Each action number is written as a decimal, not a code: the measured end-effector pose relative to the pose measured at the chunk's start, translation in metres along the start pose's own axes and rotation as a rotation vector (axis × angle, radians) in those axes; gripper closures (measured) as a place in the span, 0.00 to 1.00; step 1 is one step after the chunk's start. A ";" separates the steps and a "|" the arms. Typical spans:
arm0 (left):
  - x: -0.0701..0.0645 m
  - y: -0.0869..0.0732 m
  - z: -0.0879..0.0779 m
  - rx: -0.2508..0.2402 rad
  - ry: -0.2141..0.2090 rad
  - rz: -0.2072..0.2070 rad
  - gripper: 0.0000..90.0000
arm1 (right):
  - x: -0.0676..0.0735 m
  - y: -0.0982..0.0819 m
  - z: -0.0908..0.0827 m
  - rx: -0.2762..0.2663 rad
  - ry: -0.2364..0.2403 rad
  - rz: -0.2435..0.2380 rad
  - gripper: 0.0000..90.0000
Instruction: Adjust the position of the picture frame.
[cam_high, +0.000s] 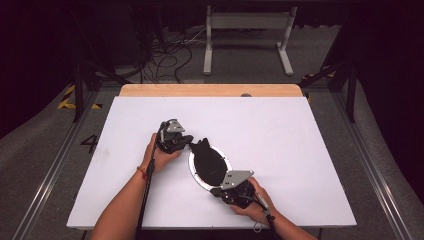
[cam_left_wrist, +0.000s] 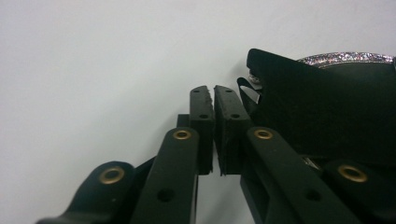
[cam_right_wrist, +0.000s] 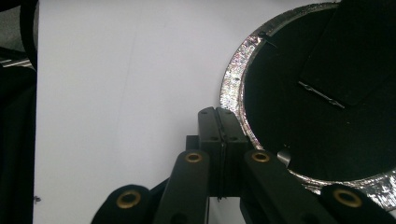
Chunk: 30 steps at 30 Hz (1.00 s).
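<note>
Two hand-held grippers flank a black cloth (cam_high: 207, 161) lying on a silver-rimmed round plate (cam_high: 196, 176) near the middle of the white desk (cam_high: 280, 135). Left hand-held gripper (cam_high: 189, 141) sits just beside the cloth's far tip, jaws nearly together, holding nothing. Right hand-held gripper (cam_high: 218, 190) rests at the plate's near rim, jaws fully closed and empty.

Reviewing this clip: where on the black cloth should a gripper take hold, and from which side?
Probably the cloth's pointed corner that sticks out past the silver ring at the far-left end. It lifts off the table there, so the left gripper, already beside it with jaws nearly together, could pinch it from the left.
</note>
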<state>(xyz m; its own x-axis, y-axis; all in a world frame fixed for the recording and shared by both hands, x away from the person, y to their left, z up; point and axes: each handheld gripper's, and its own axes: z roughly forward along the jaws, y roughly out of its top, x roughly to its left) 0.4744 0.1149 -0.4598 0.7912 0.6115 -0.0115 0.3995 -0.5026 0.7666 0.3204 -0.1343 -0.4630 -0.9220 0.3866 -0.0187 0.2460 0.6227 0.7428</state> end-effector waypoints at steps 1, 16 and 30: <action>0.000 0.000 0.001 0.004 -0.001 0.003 0.97 | 0.002 0.000 0.000 0.002 -0.014 -0.008 1.00; 0.003 -0.004 -0.003 0.042 -0.067 0.079 1.00 | -0.015 -0.010 -0.016 0.035 -0.076 0.035 1.00; -0.004 -0.008 -0.016 0.067 -0.110 0.096 1.00 | -0.035 -0.023 -0.035 0.032 -0.157 0.083 1.00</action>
<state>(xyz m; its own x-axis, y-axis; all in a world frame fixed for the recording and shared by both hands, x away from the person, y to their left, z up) 0.4609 0.1265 -0.4552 0.8716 0.4900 -0.0135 0.3469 -0.5972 0.7232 0.3367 -0.1861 -0.4555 -0.8408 0.5375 -0.0643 0.3310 0.6045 0.7246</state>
